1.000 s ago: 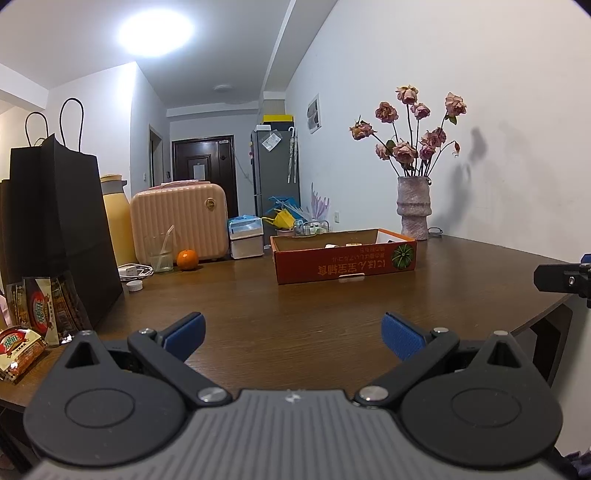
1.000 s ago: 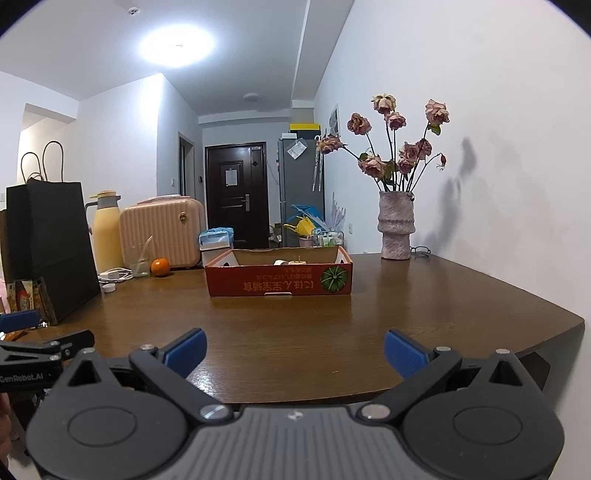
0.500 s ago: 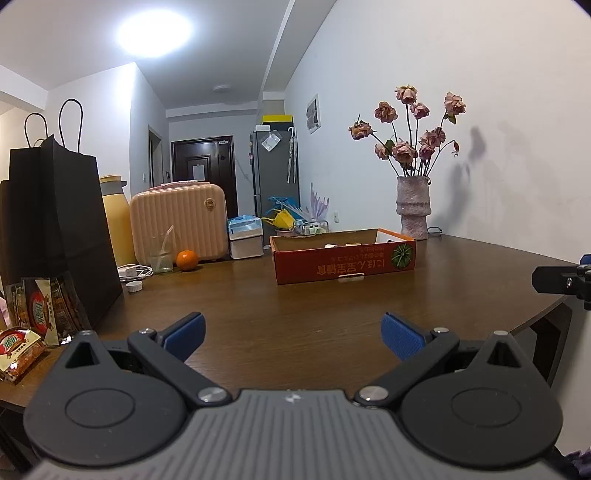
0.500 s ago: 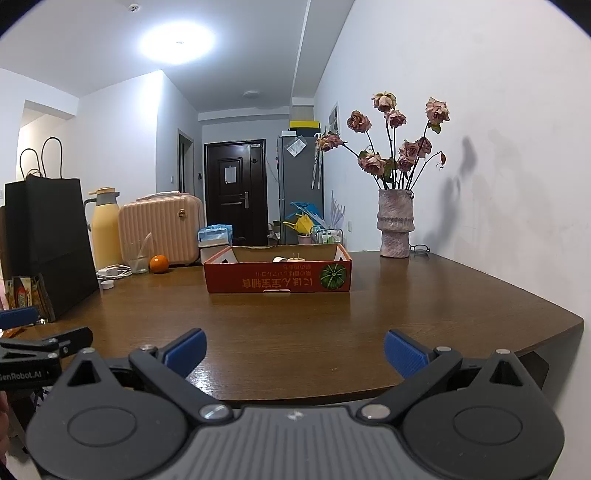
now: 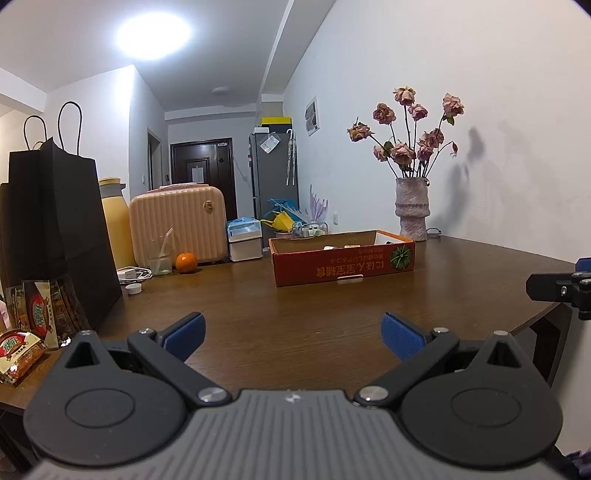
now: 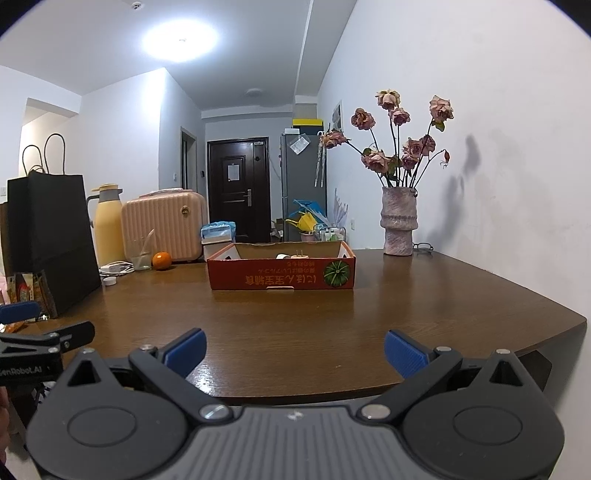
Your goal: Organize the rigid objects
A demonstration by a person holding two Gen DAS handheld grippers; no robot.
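Both wrist views face the red box (image 5: pixel 343 258) from the table's (image 6: pixel 295 325) near edge.

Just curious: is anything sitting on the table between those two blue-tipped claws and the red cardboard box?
No. In both wrist views only bare wooden table lies between the red box and the open grippers.

bright indoor scene, lit by one blown-out ceiling light (image 5: pixel 153 33) — glare washing the ceiling around it, soft flower shadows on the white wall (image 6: pixel 517 110), faint sheen on the wooden table (image 6: pixel 295 325), strong fisheye bending and dark vignetted corners — focus sharp throughout
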